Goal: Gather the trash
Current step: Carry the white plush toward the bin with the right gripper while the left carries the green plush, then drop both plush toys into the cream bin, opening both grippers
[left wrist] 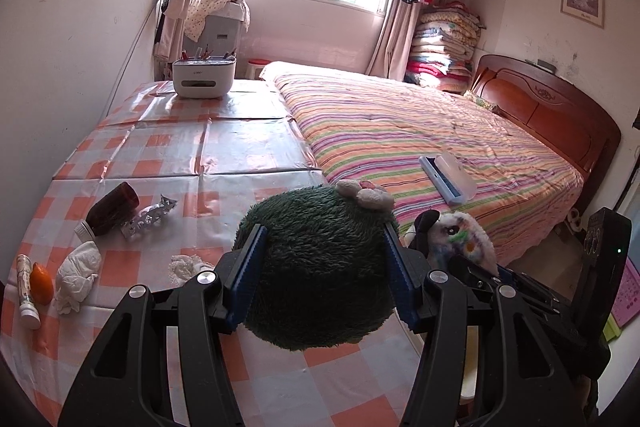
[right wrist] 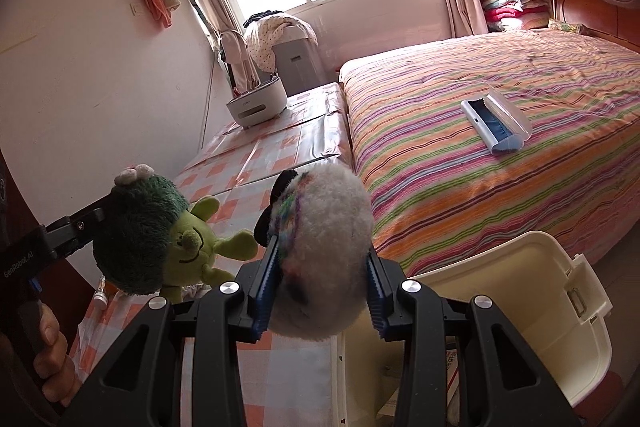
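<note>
- Left gripper (left wrist: 322,273): its blue-padded fingers (left wrist: 248,267) pinch a green plush toy (left wrist: 316,267) from both sides. The pads press into the dark green fur; the toy fills the gap between them and sticks out past the fingertips.
- From the right wrist view the same toy (right wrist: 160,239) hangs in the air above the near end of the worktop (left wrist: 240,155), lighter green face and limbs turned toward the other gripper. A hand (right wrist: 50,359) grips the left gripper's handle at the picture's lower left.
- Right gripper (right wrist: 320,283): its fingers (right wrist: 266,291) pinch a white plush toy (right wrist: 324,251) with black ears and coloured smears. The round body sits squarely between the pads, bulging above and ahead of them.
- The white toy is held over the gap between the worktop's right edge and a cream plastic bin (right wrist: 552,307) with its lid up; the bin sits just below and to the right of the fingers.
- The two toys are near each other; whether they touch cannot be told.
- Trash on the worktop's near-left part, well apart from both sets of fingers: dark red bottle (left wrist: 110,213) on its side, crumpled foil blister (left wrist: 150,217) beside it, crumpled white tissue (left wrist: 76,275), orange fruit (left wrist: 41,283), white tube (left wrist: 27,291) at the left edge.
- White box with pens (left wrist: 204,77) stands at the worktop's far end.
- Bed (left wrist: 420,131) with striped cover adjoins the worktop's right edge; a blue-and-white case (left wrist: 448,177) lies open on it.
</note>
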The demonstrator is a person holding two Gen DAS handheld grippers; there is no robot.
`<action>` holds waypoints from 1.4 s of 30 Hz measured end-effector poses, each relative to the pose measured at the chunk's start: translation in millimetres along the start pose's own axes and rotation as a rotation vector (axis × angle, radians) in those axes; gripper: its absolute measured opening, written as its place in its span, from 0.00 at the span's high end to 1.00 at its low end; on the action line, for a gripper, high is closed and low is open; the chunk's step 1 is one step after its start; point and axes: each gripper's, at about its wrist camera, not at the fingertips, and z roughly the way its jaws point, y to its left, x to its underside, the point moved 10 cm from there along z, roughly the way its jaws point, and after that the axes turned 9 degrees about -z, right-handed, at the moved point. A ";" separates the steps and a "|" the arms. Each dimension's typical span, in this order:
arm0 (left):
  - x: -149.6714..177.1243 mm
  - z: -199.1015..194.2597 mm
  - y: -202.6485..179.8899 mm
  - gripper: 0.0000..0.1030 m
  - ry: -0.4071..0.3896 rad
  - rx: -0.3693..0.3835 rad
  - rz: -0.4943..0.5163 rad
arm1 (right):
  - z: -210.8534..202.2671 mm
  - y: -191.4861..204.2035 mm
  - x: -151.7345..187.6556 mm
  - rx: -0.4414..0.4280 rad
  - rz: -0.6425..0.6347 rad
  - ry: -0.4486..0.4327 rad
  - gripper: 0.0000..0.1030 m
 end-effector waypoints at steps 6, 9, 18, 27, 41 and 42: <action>12.3 12.4 -19.2 0.46 0.036 0.025 0.028 | -10.3 -30.9 7.7 0.071 0.046 0.002 0.64; 18.4 16.9 -31.1 0.46 0.053 0.040 0.044 | -16.9 -47.0 13.8 0.100 0.080 0.003 0.64; 36.2 31.5 -60.6 0.46 0.098 0.073 0.077 | -35.1 -74.3 28.2 0.166 0.121 -0.001 0.64; 56.5 48.5 -90.1 0.46 0.154 0.098 0.122 | -52.4 -97.2 32.7 0.230 0.159 -0.027 0.63; 82.8 62.8 -121.8 0.46 0.212 0.120 0.180 | -64.5 -115.8 36.3 0.213 0.250 -0.053 0.56; 83.8 62.9 -123.2 0.46 0.213 0.121 0.182 | -65.5 -117.2 36.5 0.212 0.253 -0.054 0.56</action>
